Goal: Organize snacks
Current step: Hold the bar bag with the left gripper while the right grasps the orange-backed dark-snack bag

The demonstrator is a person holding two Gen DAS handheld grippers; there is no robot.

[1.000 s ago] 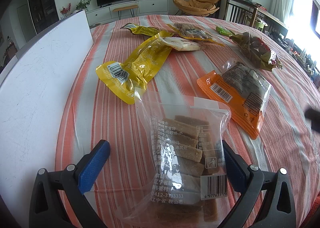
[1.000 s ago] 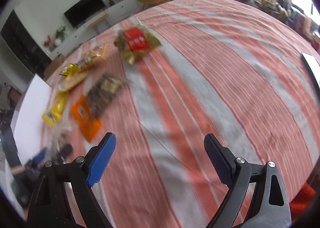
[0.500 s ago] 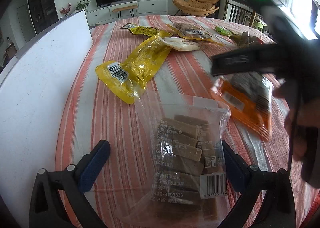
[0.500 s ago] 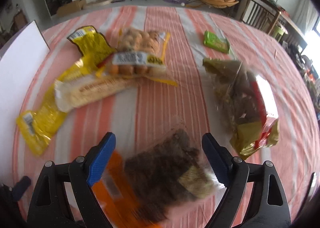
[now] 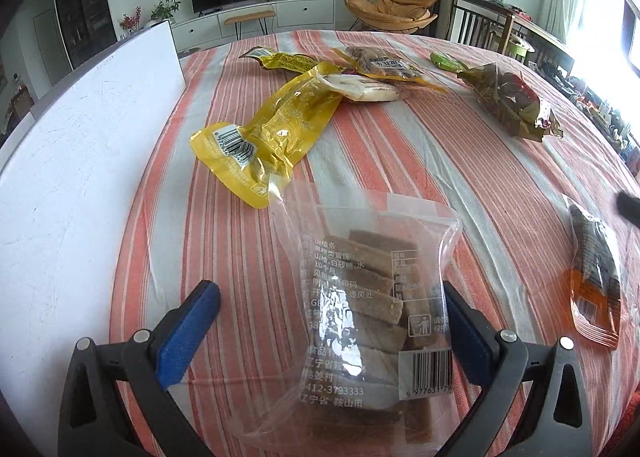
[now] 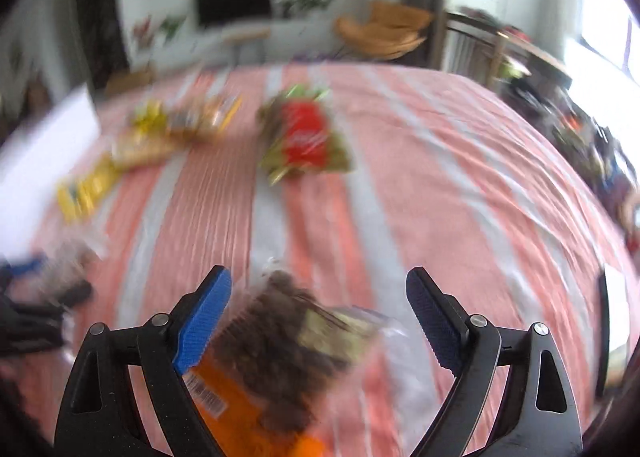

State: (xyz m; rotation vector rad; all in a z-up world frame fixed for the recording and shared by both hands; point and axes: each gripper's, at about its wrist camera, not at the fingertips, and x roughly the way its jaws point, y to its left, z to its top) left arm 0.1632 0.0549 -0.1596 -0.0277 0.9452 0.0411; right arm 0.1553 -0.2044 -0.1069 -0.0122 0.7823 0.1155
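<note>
Striped bench (image 5: 460, 161): the orange bag (image 6: 260, 369) has moved right, away from the clear bag (image 5: 372, 309).
Right gripper (image 6: 320, 321) wide around it, left gripper (image 5: 332, 325) wide around the clear bag; sorting has started.

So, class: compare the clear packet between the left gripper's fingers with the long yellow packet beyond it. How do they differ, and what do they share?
The clear packet shows its brown bars through the wrap; the yellow packet hides its contents. The clear packet is broad and lies straight ahead; the yellow packet is long, narrow and lies slantwise. Both lie flat on the striped cloth and carry barcodes.
</note>
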